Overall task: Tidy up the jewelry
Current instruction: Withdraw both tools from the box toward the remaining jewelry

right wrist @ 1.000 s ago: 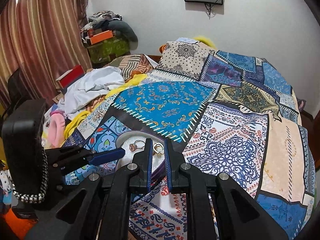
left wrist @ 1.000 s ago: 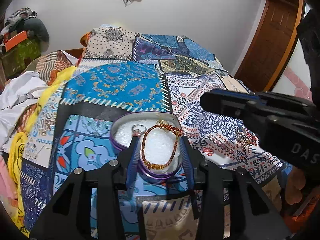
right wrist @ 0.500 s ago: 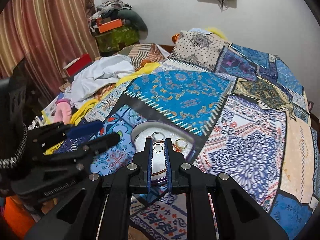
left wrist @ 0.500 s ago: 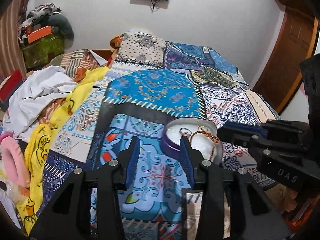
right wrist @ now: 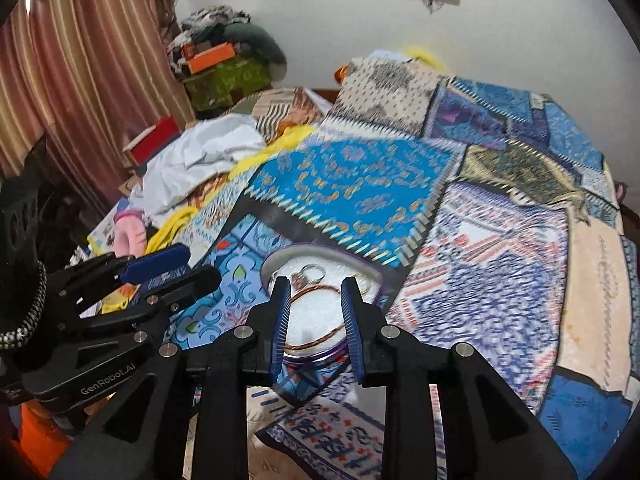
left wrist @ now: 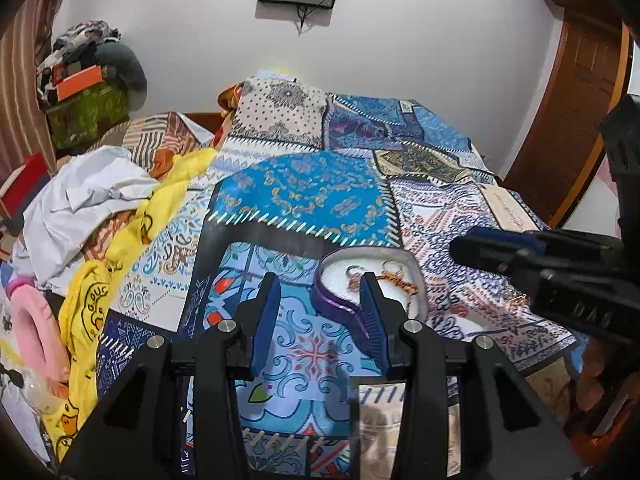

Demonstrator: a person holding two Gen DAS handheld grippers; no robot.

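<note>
Jewelry sort looks well along, by our reading. The purple-rimmed tray [right wrist: 320, 276] with its white padded floor sits on the patchwork bedspread [right wrist: 500, 240], and in it we count a beaded bracelet [right wrist: 320, 320] curled over the near half and at least two rings [right wrist: 310, 271] toward the far rim; a third ring may be there, too small for us to be sure. In the left wrist view one small gold-toned piece [left wrist: 516, 298] lies on the cloth outside the tray, just beside the right gripper's body, so we judge at least that item is left to bring in. Our right gripper [right wrist: 316, 320] hangs over the tray's near half; its jaws have just been opening and now stand narrowly apart, the bracelet showing between them but not pinched, nothing held as far as we can tell. Whether its tips touch the padding we cannot say. Our left gripper [left wrist: 318, 312] sits to the tray's left, jaws moderately apart and empty, with bare cloth between them and the right finger overlapping the tray's rim in view.
</note>
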